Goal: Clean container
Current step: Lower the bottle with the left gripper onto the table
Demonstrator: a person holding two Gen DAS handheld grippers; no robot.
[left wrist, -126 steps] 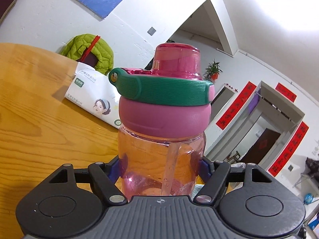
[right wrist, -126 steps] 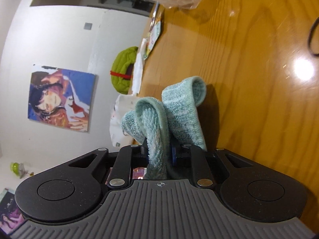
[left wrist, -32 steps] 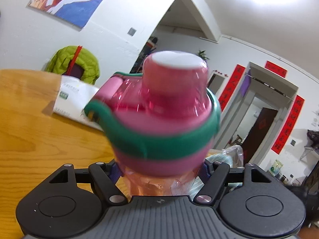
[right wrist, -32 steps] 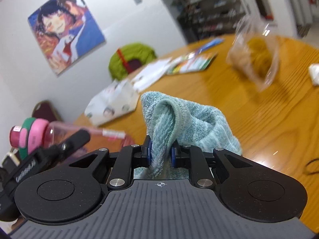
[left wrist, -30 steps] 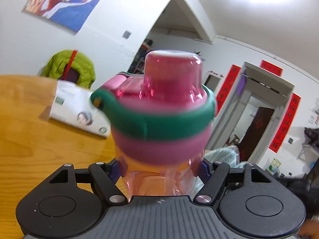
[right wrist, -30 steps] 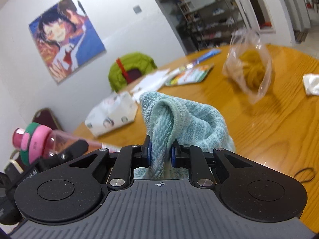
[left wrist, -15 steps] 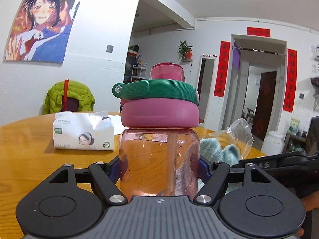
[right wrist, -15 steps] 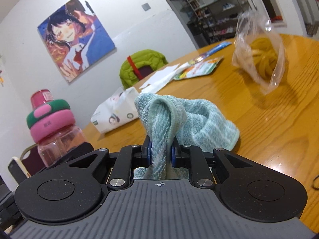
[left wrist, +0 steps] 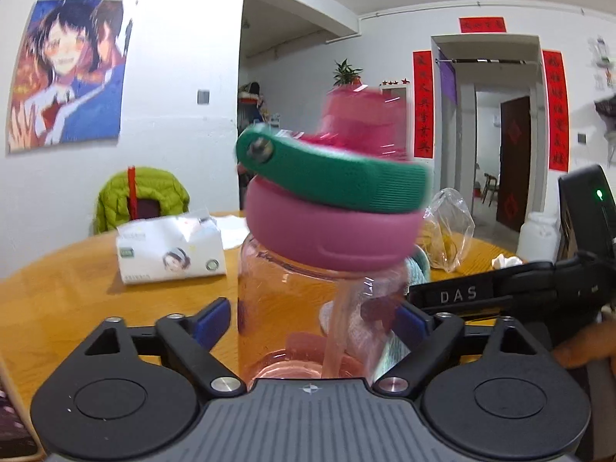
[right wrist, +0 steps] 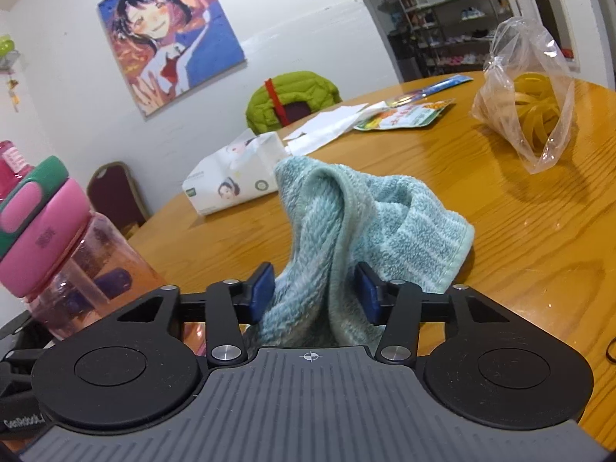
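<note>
Both wrist cameras low over table [right wrist: 539, 238] — sharing bottle [left wrist: 308, 300], tissue pack [left wrist: 171, 250]

Right gripper [right wrist: 312, 295] jaws spread apart, blue pads [right wrist: 262, 295] off teal towel [right wrist: 358, 227]. Towel bunched between them, far end draped on wooden table [right wrist: 519, 238]. Pink bottle [right wrist: 57, 238] with green strap on lid at far left, tilted, held by left gripper [right wrist: 23, 350], only partly in frame. Tissue pack [right wrist: 235, 181] behind towel. Clear bag of yellow rubber bands [right wrist: 527, 96] far right. Papers [right wrist: 327, 125] and green jacket [right wrist: 292, 94] on chair beyond.
</note>
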